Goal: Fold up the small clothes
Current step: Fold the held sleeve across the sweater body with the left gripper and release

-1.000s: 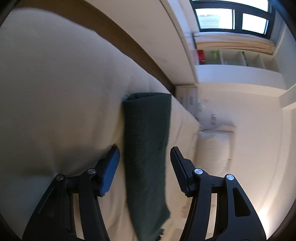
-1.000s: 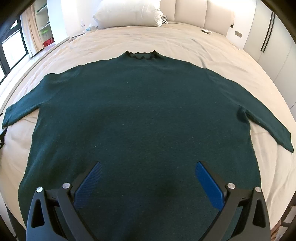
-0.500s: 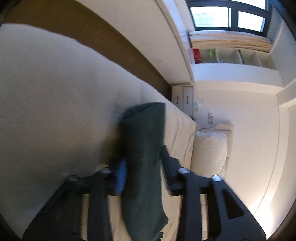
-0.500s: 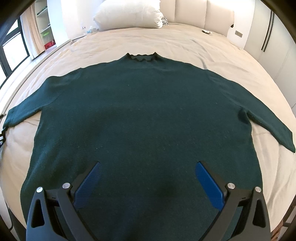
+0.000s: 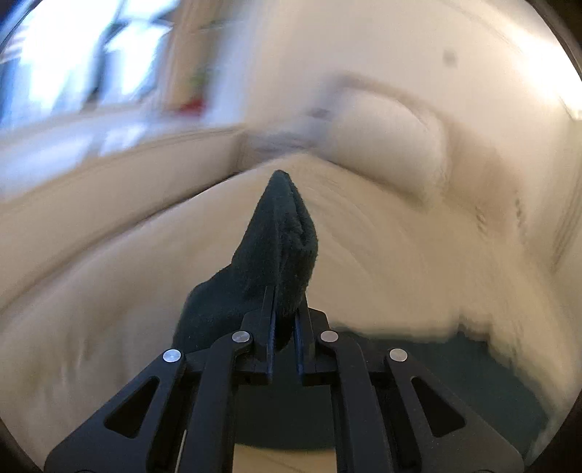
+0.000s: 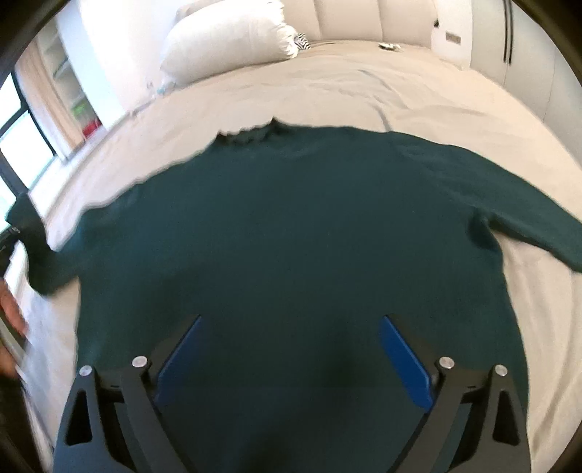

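Note:
A dark green sweater (image 6: 291, 233) lies spread flat on the beige bed (image 6: 363, 87), collar toward the pillows. My left gripper (image 5: 284, 316) is shut on the cuff of the sweater's left sleeve (image 5: 280, 240) and holds it lifted off the bed; the cuff sticks up beyond the fingers. That raised sleeve also shows at the left edge of the right wrist view (image 6: 32, 247). My right gripper (image 6: 291, 356) is open and empty, hovering over the sweater's lower body. The right sleeve (image 6: 527, 214) lies flat.
White pillows (image 6: 225, 40) and a padded headboard (image 6: 363, 18) stand at the bed's far end. A window and shelves (image 6: 69, 102) are on the left. A person's hand (image 6: 12, 309) shows at the left edge. The left wrist view is motion-blurred.
My left gripper closed on the left sleeve's cuff, lifted it and swung round. The sleeve has left the bed. My right gripper shifted and tilted slightly and stays open.

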The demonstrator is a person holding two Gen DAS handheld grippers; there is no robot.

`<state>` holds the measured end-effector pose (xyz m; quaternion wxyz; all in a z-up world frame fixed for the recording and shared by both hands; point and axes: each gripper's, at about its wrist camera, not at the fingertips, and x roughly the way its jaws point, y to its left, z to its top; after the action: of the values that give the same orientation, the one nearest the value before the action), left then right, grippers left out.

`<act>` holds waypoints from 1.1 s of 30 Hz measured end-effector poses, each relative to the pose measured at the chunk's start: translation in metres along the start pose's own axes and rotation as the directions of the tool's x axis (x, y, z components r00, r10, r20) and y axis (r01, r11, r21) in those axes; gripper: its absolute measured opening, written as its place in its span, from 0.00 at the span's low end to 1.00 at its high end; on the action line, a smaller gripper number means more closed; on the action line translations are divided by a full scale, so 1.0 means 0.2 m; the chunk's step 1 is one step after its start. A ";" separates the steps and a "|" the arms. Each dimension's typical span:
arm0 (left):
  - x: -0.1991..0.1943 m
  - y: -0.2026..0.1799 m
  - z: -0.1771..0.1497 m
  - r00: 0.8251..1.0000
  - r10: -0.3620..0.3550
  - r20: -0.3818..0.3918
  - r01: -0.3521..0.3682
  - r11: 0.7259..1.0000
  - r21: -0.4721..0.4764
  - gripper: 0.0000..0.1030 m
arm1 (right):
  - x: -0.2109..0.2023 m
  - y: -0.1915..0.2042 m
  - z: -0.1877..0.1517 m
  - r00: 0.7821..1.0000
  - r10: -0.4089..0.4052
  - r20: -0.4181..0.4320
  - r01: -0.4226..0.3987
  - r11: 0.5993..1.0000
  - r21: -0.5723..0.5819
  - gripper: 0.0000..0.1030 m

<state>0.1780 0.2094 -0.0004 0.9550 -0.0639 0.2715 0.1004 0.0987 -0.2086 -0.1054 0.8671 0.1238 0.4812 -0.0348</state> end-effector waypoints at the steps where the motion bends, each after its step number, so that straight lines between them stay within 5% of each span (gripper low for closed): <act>1: 0.00 -0.20 -0.07 1.000 0.010 -0.005 -0.009 0.987 0.159 0.07 | 0.03 0.00 0.04 0.999 0.048 -0.017 -0.047 0.999 0.012 0.95; 4: 0.02 -0.60 -0.32 1.000 0.014 -0.012 -0.007 0.897 0.442 0.07 | 0.14 0.03 0.17 0.965 0.249 -0.079 -0.244 0.968 0.066 0.94; 6: 0.04 -0.71 -0.42 0.999 0.035 -0.008 -0.026 0.855 0.517 0.07 | 0.21 0.06 0.23 0.932 0.343 -0.114 -0.332 0.937 0.104 0.91; 8: -0.01 -0.77 -0.50 0.998 0.053 0.032 -0.062 0.825 0.562 0.07 | 0.33 0.13 0.31 0.871 0.466 -0.156 -0.442 0.881 0.166 0.89; 16: -0.02 -0.75 -0.54 0.997 0.058 0.056 -0.080 0.809 0.582 0.07 | 0.69 0.46 0.49 0.649 0.716 -0.255 -0.639 0.696 0.328 0.79; 19: 0.00 -0.76 -0.54 0.997 0.055 0.060 -0.080 0.799 0.596 0.07 | 0.75 0.57 0.52 0.609 0.736 -0.295 -0.658 0.676 0.332 0.76; 22: 0.00 -0.74 -0.56 0.997 0.050 0.061 -0.076 0.803 0.591 0.07 | 0.83 0.64 0.53 0.602 0.721 -0.343 -0.646 0.692 0.321 0.63; 26: 0.00 -0.73 -0.55 0.997 0.052 0.060 -0.077 0.808 0.584 0.07 | 0.90 0.72 0.55 0.607 0.692 -0.391 -0.641 0.717 0.274 0.18; 31: -0.04 -0.72 -0.54 1.000 0.029 0.007 -0.027 0.809 0.587 0.10 | 0.85 0.72 0.61 0.675 0.644 -0.359 -0.628 0.758 0.178 0.08; 33: -0.11 -0.71 -0.53 1.000 -0.010 -0.007 0.012 0.828 0.561 0.10 | 0.80 0.66 0.67 0.725 0.610 -0.319 -0.600 0.788 0.142 0.08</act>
<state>0.1380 0.0501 -0.0681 0.9318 0.2173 0.2905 0.0108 0.3189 -0.1042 -0.1493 0.7296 0.2904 0.5596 0.2649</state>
